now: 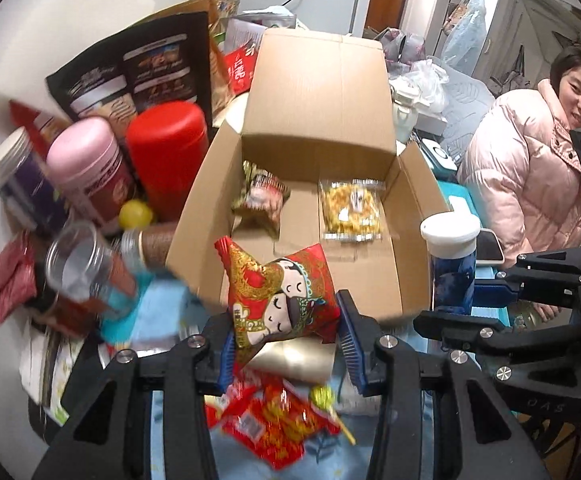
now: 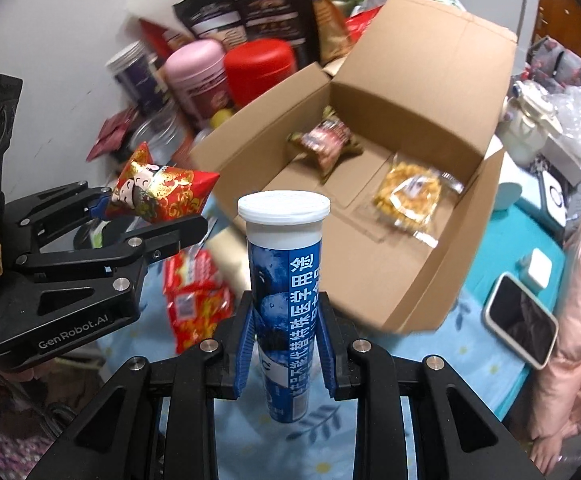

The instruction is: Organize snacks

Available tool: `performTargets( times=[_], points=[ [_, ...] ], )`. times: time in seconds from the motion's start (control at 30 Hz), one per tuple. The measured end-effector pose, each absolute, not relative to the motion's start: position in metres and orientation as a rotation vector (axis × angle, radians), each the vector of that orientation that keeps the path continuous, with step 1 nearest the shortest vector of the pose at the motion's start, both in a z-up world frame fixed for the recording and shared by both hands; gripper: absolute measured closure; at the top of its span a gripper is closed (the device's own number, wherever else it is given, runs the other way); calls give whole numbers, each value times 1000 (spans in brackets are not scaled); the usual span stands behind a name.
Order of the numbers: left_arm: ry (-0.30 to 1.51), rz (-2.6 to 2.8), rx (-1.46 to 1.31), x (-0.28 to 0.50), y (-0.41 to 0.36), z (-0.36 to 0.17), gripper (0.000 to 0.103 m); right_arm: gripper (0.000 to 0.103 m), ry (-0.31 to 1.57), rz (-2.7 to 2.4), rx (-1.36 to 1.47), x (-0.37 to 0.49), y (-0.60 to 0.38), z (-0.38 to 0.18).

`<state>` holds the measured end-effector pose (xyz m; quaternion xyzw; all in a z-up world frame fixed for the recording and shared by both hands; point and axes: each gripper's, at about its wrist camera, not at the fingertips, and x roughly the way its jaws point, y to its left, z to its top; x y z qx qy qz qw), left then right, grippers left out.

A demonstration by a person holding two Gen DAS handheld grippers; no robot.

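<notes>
Left gripper (image 1: 286,348): my blue pads are clamped on a puffed red snack packet (image 1: 280,294) printed with two cartoon figures. Jaws narrow, pressing the packet's lower end from both sides. The packet hangs in the air at the near edge of the cardboard box (image 1: 410,216), clear of the table.

Right gripper (image 2: 284,354): pads closed on a blue tube (image 2: 284,308) with white Chinese lettering and a white cap (image 2: 283,205). The tube stands upright between the fingers, gripped at its lower half, cap end up, also held off the table just in front of the box.

Inside the open box, flap raised at the back: a dark star-shaped snack packet (image 1: 260,196) toward the back left, and a clear packet of yellow pieces (image 1: 348,210) to its right. They lie apart on the box floor.

Below the left gripper on the blue floral cloth (image 2: 322,428): red packets (image 1: 278,420) and a yellow lollipop (image 1: 322,398).

Left of the box: a red canister (image 1: 168,156), a pink-lidded canister (image 1: 90,168), a white-lidded jar (image 1: 14,172), a clear cup (image 1: 78,264), and a tall black bag (image 1: 138,68) behind them.

Right of the box: a phone (image 2: 520,324) lying flat, and a person in a pink padded jacket (image 1: 522,168).
</notes>
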<state>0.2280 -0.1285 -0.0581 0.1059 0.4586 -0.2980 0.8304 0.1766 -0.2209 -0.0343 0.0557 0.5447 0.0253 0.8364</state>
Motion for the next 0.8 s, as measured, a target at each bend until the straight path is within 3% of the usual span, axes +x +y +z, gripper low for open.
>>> performTargets(
  times=[0.8],
  points=[
    [1019,-676,284,356,-208,-105,60,75,1197,-59,163,296,-307,-72]
  ],
)
